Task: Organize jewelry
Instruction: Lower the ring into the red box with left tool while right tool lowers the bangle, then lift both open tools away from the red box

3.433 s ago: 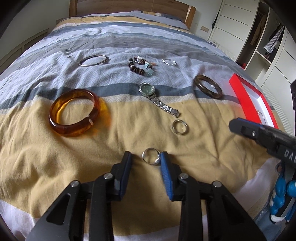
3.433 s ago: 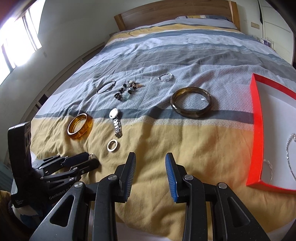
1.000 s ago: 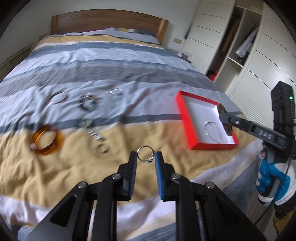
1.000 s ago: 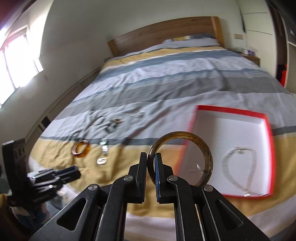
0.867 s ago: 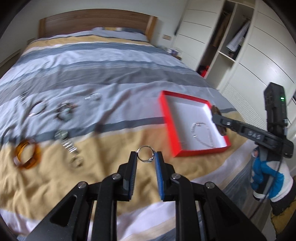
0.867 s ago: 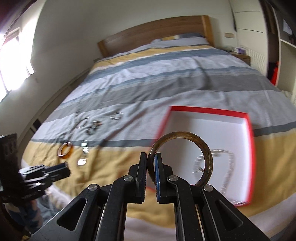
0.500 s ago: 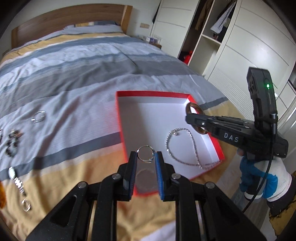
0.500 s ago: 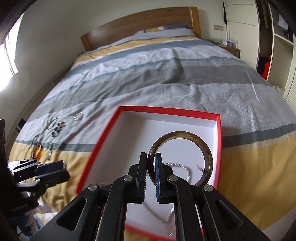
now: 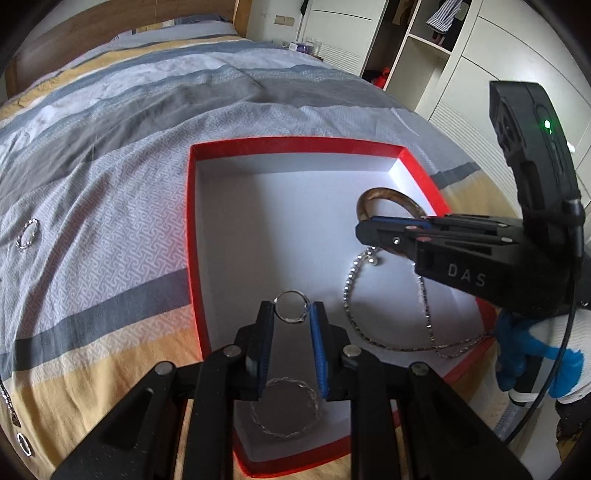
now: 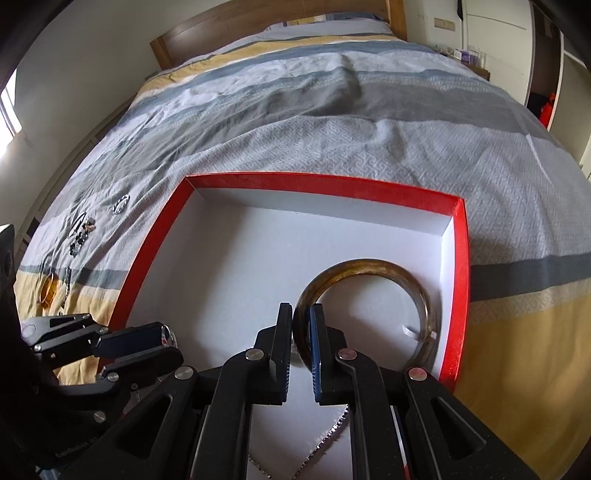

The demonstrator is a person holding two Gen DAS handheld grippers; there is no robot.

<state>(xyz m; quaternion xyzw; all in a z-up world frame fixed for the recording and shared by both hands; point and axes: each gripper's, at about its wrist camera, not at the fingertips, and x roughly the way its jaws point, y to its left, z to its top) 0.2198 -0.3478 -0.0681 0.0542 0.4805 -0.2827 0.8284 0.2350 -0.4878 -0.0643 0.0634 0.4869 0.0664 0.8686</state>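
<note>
A red box (image 9: pixel 291 142) with a white inside lies on the striped bed; it also shows in the right wrist view (image 10: pixel 325 180). My left gripper (image 9: pixel 290 316) is shut on a small silver ring (image 9: pixel 290 310) and holds it over the box's near part. My right gripper (image 10: pixel 301 314) is shut on a dark brown bangle (image 10: pixel 391 267) and holds it over the box's right side; the bangle (image 9: pixel 388 195) also shows in the left wrist view. A silver chain necklace (image 9: pixel 388 332) and a thin twisted silver bracelet (image 9: pixel 284 410) lie inside the box.
Other jewelry lies on the bedspread to the left: a small silver bracelet (image 9: pixel 27 234), an amber bangle (image 10: pixel 48 291), a beaded bracelet (image 10: pixel 81 236), a watch (image 10: pixel 67 280). White wardrobes (image 9: pixel 461 55) stand at the right, a wooden headboard (image 10: pixel 258 22) at the far end.
Both grippers have moved closer over the red box with their pieces. The bangle now hangs low inside the box's right side. The ring is above the box's near edge.
</note>
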